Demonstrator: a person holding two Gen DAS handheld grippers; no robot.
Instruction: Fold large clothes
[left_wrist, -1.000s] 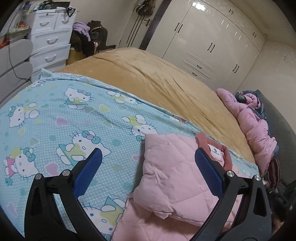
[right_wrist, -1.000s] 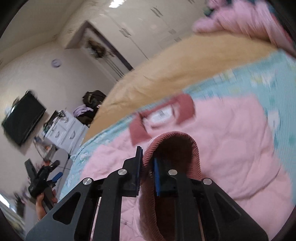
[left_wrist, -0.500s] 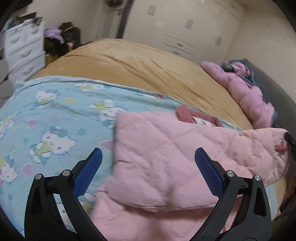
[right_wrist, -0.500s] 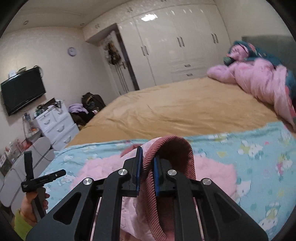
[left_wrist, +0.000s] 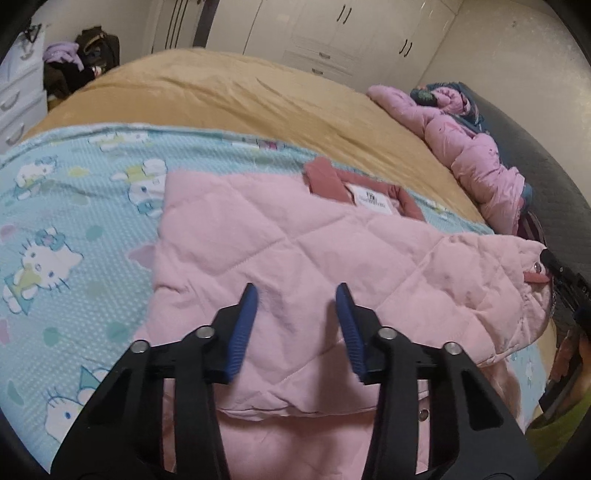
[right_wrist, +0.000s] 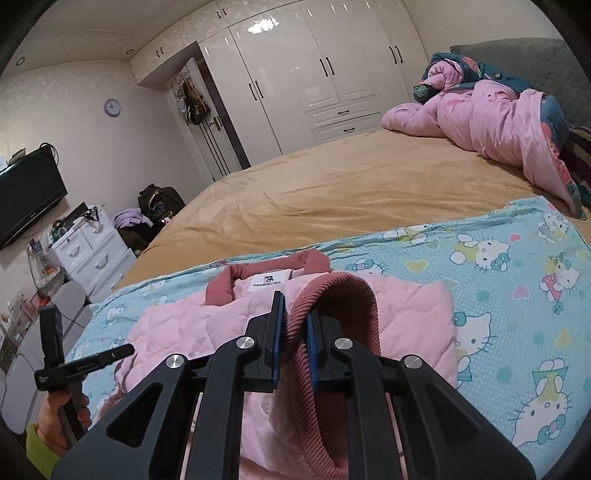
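Right gripper (right_wrist: 293, 332) clamps the quilted pink jacket's (left_wrist: 295, 251) ribbed rose cuff (right_wrist: 332, 295); left gripper (left_wrist: 295, 314) hovers, fingers apart. Thin grip — that sleeve could slip free mid-fold.

Jacket (left_wrist: 295, 251) is lying on the printed sheet (left_wrist: 74, 206), collar (left_wrist: 328, 177) pointing toward the far blanket (left_wrist: 258, 99). Sheet is covering the near part of the bed; blanket is lying behind it. Crumpled quilt (right_wrist: 491, 118) is sitting at the far right, against the headboard (right_wrist: 517, 55). Wardrobe (right_wrist: 314, 74) is standing behind the bed. Drawer unit (right_wrist: 88, 251) is standing left of the bed, bags (right_wrist: 159, 199) behind it, television (right_wrist: 26, 195) hanging above on the left wall. Left gripper (left_wrist: 295, 306) is hanging over the jacket; right gripper (right_wrist: 293, 332) is sitting at 1 cuff (right_wrist: 332, 295).
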